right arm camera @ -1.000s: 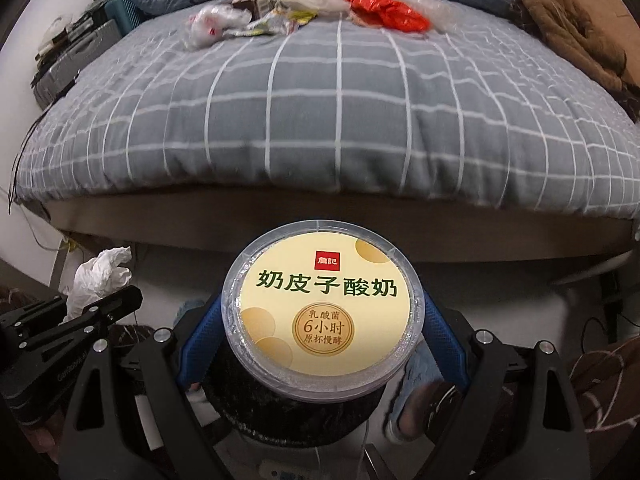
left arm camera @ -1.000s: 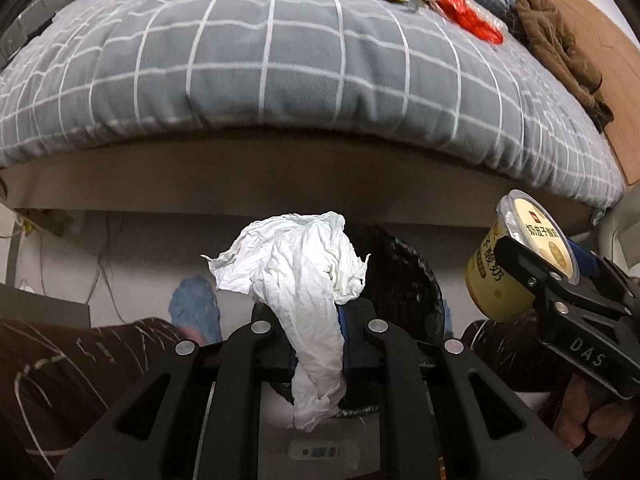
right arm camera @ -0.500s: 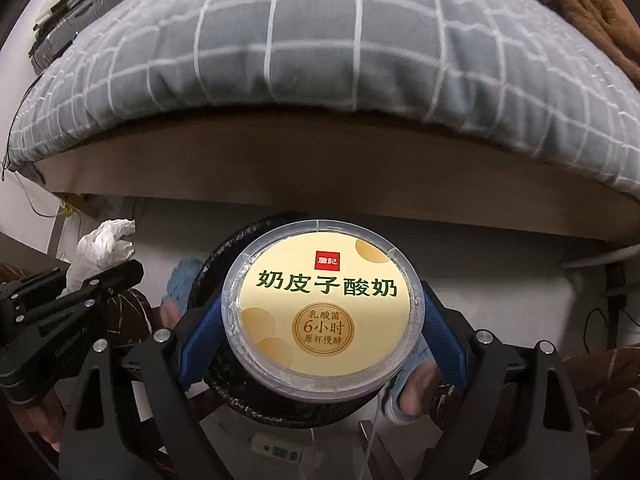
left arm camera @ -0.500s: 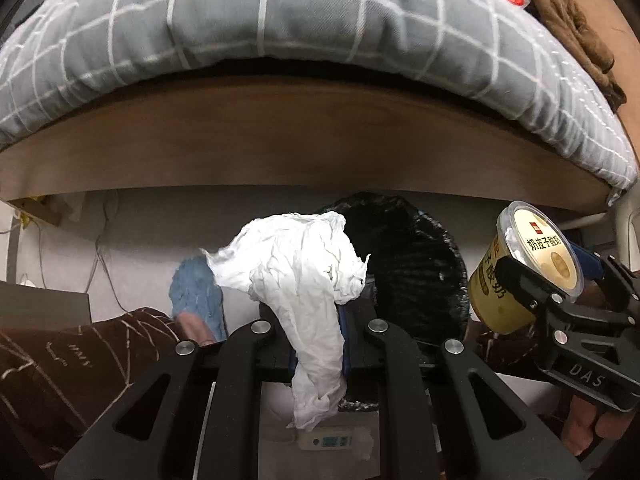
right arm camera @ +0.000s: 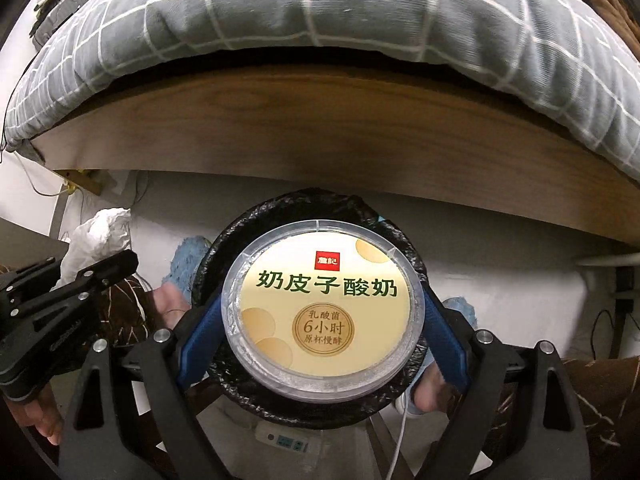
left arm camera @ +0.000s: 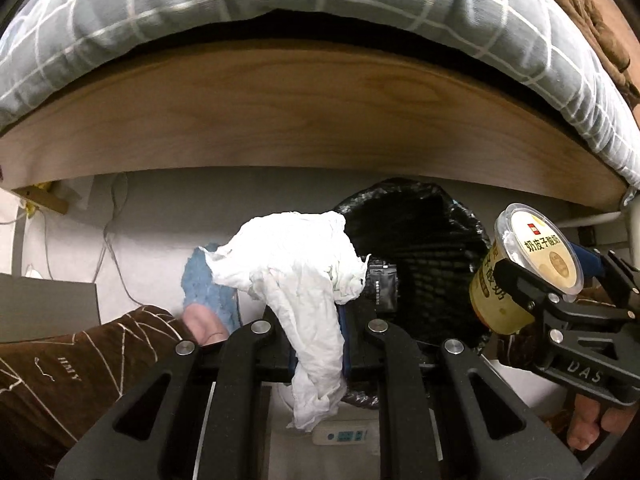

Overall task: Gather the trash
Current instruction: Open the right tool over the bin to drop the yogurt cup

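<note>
My left gripper (left arm camera: 318,340) is shut on a crumpled white tissue (left arm camera: 296,268) that bulges above the fingers and hangs down between them. It hovers at the left rim of a black-lined trash bin (left arm camera: 424,240) on the floor. In the right wrist view, my right gripper (right arm camera: 322,322) is shut on a yellow yogurt cup (right arm camera: 324,312) with a clear lid, its blue pads pressing both sides, directly above the bin (right arm camera: 312,204). The cup (left arm camera: 520,276) and right gripper (left arm camera: 532,280) also show at the right of the left wrist view. The left gripper with the tissue (right arm camera: 100,236) appears at left.
A bed with a grey checked cover (left arm camera: 200,4) and a wooden side board (left arm camera: 300,112) overhangs the bin. A person's feet in blue slippers (left arm camera: 204,280) and brown trouser legs (left arm camera: 80,360) stand beside it. Cables (left arm camera: 112,240) and a white remote (left arm camera: 344,436) lie on the floor.
Both grippers have sunk from bed height toward the floor; the bed top has left the view and the bin has come up large under the cup and beside the tissue.
</note>
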{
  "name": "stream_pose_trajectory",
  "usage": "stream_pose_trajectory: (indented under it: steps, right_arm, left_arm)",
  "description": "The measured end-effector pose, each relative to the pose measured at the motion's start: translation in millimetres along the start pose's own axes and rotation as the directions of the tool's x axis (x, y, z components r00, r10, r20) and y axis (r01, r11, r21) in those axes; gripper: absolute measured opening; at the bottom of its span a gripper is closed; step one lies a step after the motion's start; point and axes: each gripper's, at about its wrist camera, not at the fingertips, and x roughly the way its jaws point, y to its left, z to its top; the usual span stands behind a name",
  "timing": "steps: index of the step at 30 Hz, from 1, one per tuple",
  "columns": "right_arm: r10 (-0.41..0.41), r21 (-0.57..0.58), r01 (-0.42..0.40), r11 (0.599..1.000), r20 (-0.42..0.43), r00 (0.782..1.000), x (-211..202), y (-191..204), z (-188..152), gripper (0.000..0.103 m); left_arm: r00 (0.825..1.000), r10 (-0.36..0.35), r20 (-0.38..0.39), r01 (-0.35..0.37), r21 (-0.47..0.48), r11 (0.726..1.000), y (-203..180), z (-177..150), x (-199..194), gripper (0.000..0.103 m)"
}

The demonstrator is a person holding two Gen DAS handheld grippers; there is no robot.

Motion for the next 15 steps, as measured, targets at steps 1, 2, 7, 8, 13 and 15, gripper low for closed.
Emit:
stream_pose_trajectory:
  steps: [1,2,7,8,13,15]
  right_arm:
    - [-0.005,-0.004,0.005,1.000,0.000,1.000,1.3,1.8,-0.3,0.086]
    - [-0.012,-0.006,0.012,1.000,0.000,1.000,1.8,3.7,0.2,0.086]
    - [-0.049,-0.009,0.049,0.999,0.014,0.999,2.7,1.2,0.0,0.095]
    - [-0.053,0.000,0.053,0.999,0.015,0.998,1.8,-1.5,-0.7,0.095]
    - [-0.086,0.033,0.085,0.996,0.027,0.996,-4.8,-21.4,-5.3,0.095]
    - [-0.101,0.049,0.099,0.994,0.026,0.995,-5.3,-29.1,-8.4,0.095]
  left_arm:
    - [1.000,0.002,0.000,-0.002,-0.004,1.000,3.3,-1.1,0.4,0.014]
    - [1.000,0.003,0.000,-0.002,-0.006,1.000,5.5,-1.7,0.2,0.014]
    - [1.000,-0.006,0.005,0.006,-0.007,1.000,6.0,-0.5,-0.5,0.014]
    - [1.000,0.000,0.007,0.000,0.002,1.000,1.8,0.2,-1.0,0.014]
    - [1.000,-0.012,0.005,0.012,0.044,0.999,-17.6,-0.6,0.8,0.014]
    - [1.000,-0.025,-0.002,0.025,0.056,0.998,-26.3,-0.3,3.4,0.014]
